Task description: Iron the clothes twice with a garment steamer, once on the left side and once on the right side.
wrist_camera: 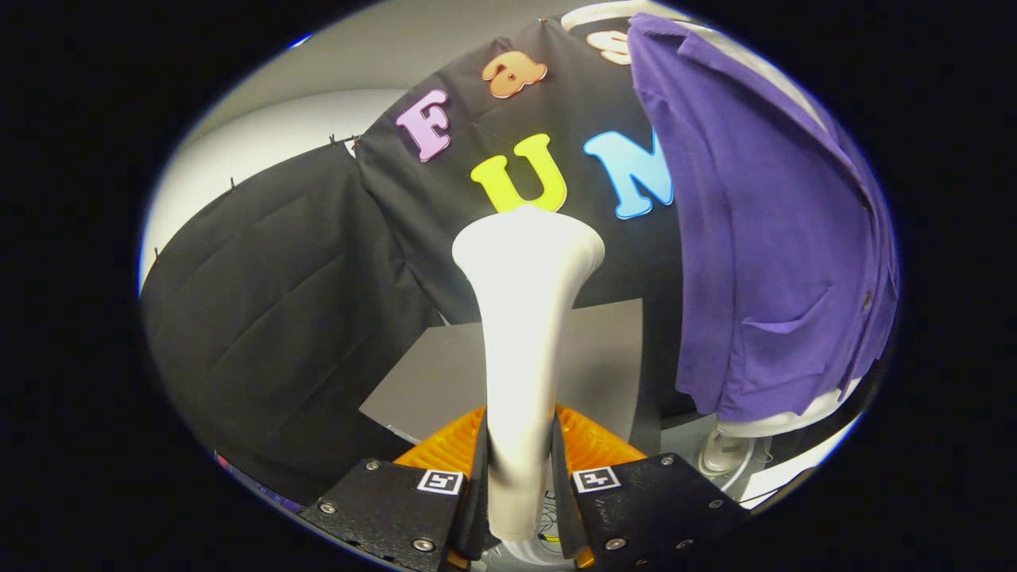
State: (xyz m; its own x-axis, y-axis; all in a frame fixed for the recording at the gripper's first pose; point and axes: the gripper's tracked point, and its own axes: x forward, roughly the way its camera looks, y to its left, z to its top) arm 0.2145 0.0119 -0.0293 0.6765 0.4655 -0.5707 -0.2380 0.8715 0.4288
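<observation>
Jaws of the gripper [520, 477] clamp the garment steamer [523, 318] handle — carrying stage, I judge; next, swing its head onto the purple shirt [763, 238].

Black cloth wall [302, 318] w/ creases; grey panel [437, 373] low against it; pale wall [262, 143] behind.

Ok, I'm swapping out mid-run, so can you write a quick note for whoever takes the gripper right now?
Gripper: shut on the white garment steamer, both fingers pressing its handle; the steamer's wide head points up and ahead.
Purple shirt: hanging beyond the fingers and off to the right, over a white form; the steamer head is apart from it, not touching.
Grey board: behind the steamer, low against the black cloth wall.
Done: steamer picked up.
Left: apparently both passes, left side then right side; how many passes are already done cannot be told from this view.
</observation>
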